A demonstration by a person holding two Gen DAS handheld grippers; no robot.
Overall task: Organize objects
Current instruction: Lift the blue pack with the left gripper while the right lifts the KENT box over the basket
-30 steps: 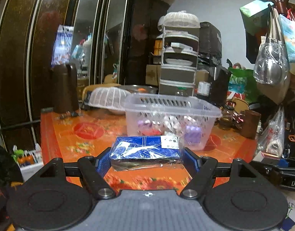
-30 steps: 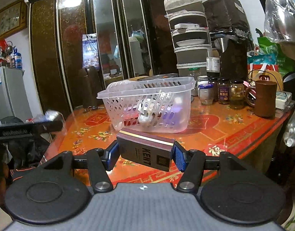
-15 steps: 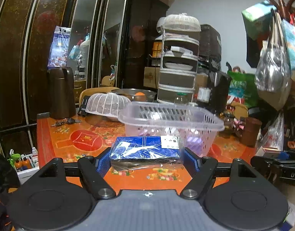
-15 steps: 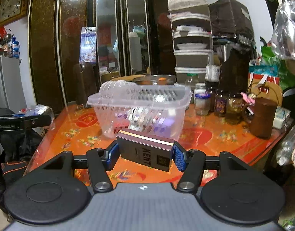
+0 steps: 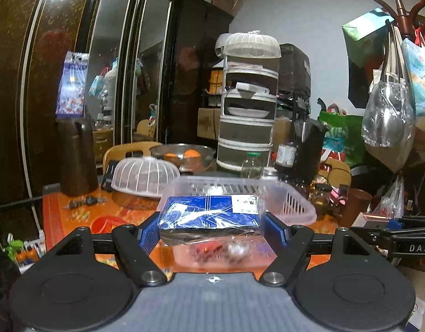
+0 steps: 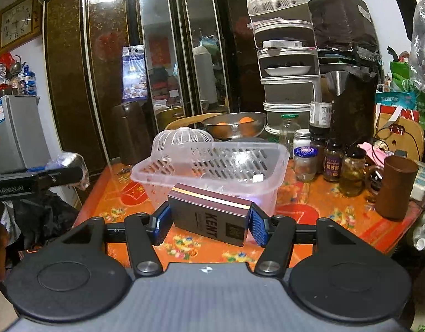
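Left gripper (image 5: 212, 229), clamping blue pack (image 5: 209, 215), had risen vs. basket (image 5: 292, 207) ahead (drop imminent); right gripper (image 6: 208, 221) kept clamping KENT pack (image 6: 209, 217).

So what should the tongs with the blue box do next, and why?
Probably carry it a little further forward over the clear plastic slotted basket, then open. The left tongs are shut on the blue plastic-wrapped box, which sits in front of the basket's near rim, and small items already lie inside.
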